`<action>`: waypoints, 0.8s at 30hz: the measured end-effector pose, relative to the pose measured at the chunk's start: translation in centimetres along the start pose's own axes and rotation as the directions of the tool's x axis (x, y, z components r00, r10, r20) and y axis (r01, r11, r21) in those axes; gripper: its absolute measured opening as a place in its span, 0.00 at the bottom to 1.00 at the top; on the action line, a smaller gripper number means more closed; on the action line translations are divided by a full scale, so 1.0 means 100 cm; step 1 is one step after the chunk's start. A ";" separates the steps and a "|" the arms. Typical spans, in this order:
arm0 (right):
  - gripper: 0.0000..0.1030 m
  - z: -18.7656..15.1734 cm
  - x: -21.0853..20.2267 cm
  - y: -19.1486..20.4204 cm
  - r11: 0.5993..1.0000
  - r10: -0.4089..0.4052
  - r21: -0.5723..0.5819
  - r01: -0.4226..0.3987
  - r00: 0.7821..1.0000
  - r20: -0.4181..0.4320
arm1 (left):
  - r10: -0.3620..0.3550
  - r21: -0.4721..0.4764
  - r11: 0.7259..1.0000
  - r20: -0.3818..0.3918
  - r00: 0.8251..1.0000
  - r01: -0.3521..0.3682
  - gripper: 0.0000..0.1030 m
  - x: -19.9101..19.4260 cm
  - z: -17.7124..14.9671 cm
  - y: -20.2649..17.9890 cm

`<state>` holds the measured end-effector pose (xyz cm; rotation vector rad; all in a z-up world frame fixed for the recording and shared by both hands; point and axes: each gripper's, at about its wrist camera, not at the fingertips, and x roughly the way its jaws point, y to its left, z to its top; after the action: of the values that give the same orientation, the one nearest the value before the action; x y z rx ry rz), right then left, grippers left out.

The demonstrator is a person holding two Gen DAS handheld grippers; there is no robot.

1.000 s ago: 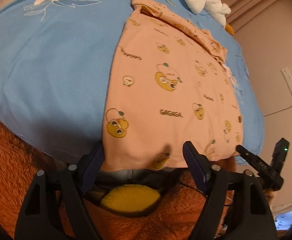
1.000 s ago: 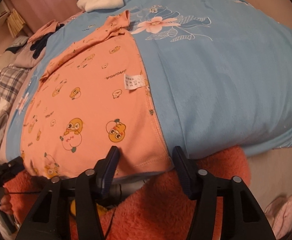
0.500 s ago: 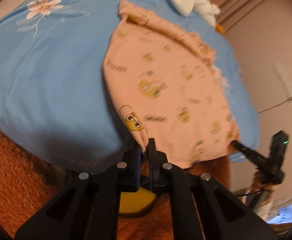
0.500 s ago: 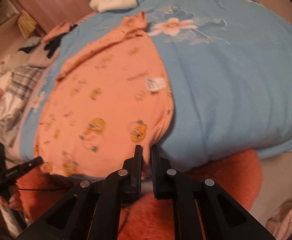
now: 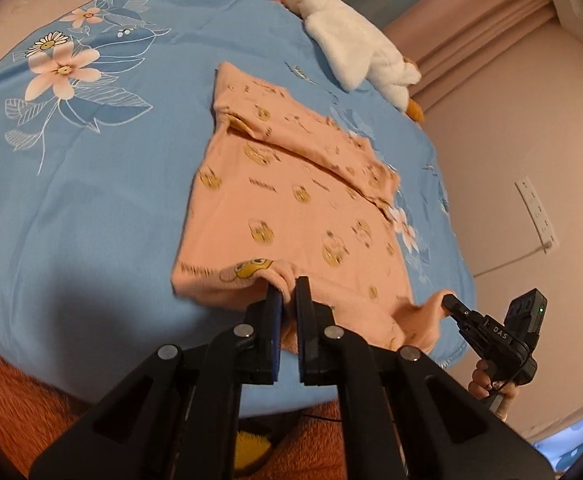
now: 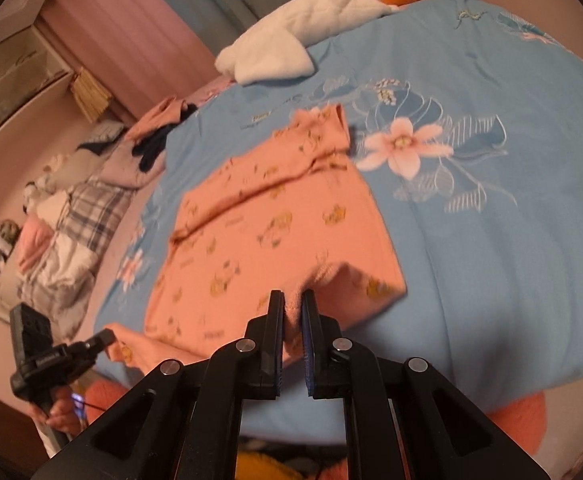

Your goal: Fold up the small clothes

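A small peach shirt (image 5: 291, 200) with yellow cartoon prints lies on a blue floral bedspread (image 5: 71, 200). My left gripper (image 5: 287, 292) is shut on the shirt's near hem at its left corner and holds it lifted over the body. My right gripper (image 6: 292, 304) is shut on the hem at the other corner of the shirt (image 6: 271, 232). In the left wrist view the right gripper (image 5: 451, 302) shows pinching the hem at the lower right. In the right wrist view the left gripper (image 6: 105, 336) shows at the lower left. The sleeves are folded in at the far end.
A white plush toy (image 5: 355, 52) lies at the far end of the bed. A pile of clothes and a plaid blanket (image 6: 87, 208) sit left of the bed. An orange fuzzy rug (image 5: 11, 392) lies below the near edge. A wall socket (image 5: 535, 212) is on the right.
Both grippers closed on the shirt's near hem, then lifted it and carried it forward over the shirt toward the far end. The hem has left the bed's edge.
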<state>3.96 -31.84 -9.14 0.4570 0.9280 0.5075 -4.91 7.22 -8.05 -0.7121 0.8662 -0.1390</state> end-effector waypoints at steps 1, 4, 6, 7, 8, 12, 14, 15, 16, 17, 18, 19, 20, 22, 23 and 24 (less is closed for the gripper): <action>0.10 0.004 0.003 -0.001 1.000 -0.005 0.011 0.005 1.000 -0.004 | 0.009 -0.010 1.000 -0.007 1.000 -0.009 0.05 0.004 0.006 0.002; 0.10 0.015 0.016 -0.007 0.998 -0.040 0.039 0.041 0.999 -0.018 | 0.023 -0.026 0.999 -0.026 0.999 -0.024 0.05 0.018 0.019 0.007; 0.10 0.022 0.026 -0.013 0.996 -0.054 0.072 0.057 0.998 -0.034 | 0.049 -0.047 0.998 -0.045 0.998 -0.051 0.05 0.029 0.028 0.012; 0.10 0.026 0.032 -0.016 0.993 -0.072 0.088 0.075 0.997 -0.043 | 0.058 -0.060 0.996 -0.056 0.997 -0.062 0.05 0.036 0.034 0.014; 0.10 0.030 0.037 -0.019 0.991 -0.085 0.098 0.090 0.995 -0.049 | 0.067 -0.073 0.995 -0.067 0.995 -0.072 0.05 0.041 0.038 0.017; 0.10 0.043 0.056 -0.026 0.986 -0.099 0.128 0.110 0.991 -0.088 | 0.102 -0.094 0.989 -0.101 0.990 -0.111 0.05 0.062 0.056 0.025; 0.10 0.049 0.066 -0.027 0.980 -0.149 0.116 0.161 0.983 -0.106 | 0.116 -0.120 0.984 -0.127 0.985 -0.131 0.06 0.074 0.063 0.033; 0.10 0.051 0.070 -0.030 0.978 -0.161 0.117 0.174 0.980 -0.115 | 0.118 -0.136 0.981 -0.138 0.983 -0.137 0.06 0.078 0.065 0.037; 0.10 0.052 0.076 -0.033 0.975 -0.161 0.131 0.178 0.978 -0.129 | 0.114 -0.147 0.980 -0.147 0.983 -0.135 0.07 0.081 0.067 0.041; 0.10 0.054 0.080 -0.036 0.973 -0.161 0.142 0.180 0.977 -0.137 | 0.107 -0.148 0.980 -0.162 0.981 -0.131 0.07 0.086 0.070 0.044; 0.10 0.055 0.083 -0.039 0.970 -0.168 0.152 0.189 0.976 -0.141 | 0.102 -0.145 0.981 -0.168 0.981 -0.127 0.07 0.088 0.072 0.046; 0.10 0.056 0.085 -0.041 0.968 -0.175 0.159 0.196 0.975 -0.140 | 0.093 -0.149 0.982 -0.169 0.981 -0.118 0.07 0.088 0.074 0.047; 0.10 0.058 0.085 -0.042 0.967 -0.174 0.161 0.196 0.975 -0.137 | 0.078 -0.161 0.981 -0.168 0.983 -0.106 0.07 0.088 0.076 0.049; 0.10 0.062 0.083 -0.042 0.965 -0.187 0.162 0.205 0.975 -0.119 | 0.068 -0.179 0.979 -0.167 0.984 -0.098 0.07 0.087 0.081 0.051; 0.10 0.063 0.082 -0.042 0.964 -0.198 0.158 0.213 0.974 -0.109 | 0.066 -0.183 0.978 -0.166 0.984 -0.097 0.07 0.087 0.082 0.051; 0.10 0.066 0.081 -0.041 0.961 -0.214 0.157 0.227 0.972 -0.095 | 0.065 -0.183 0.979 -0.163 0.984 -0.095 0.07 0.087 0.085 0.051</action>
<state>14.42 -31.29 -13.15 0.4803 1.0866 0.2460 6.19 12.09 -13.17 -0.8511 1.0669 -0.0400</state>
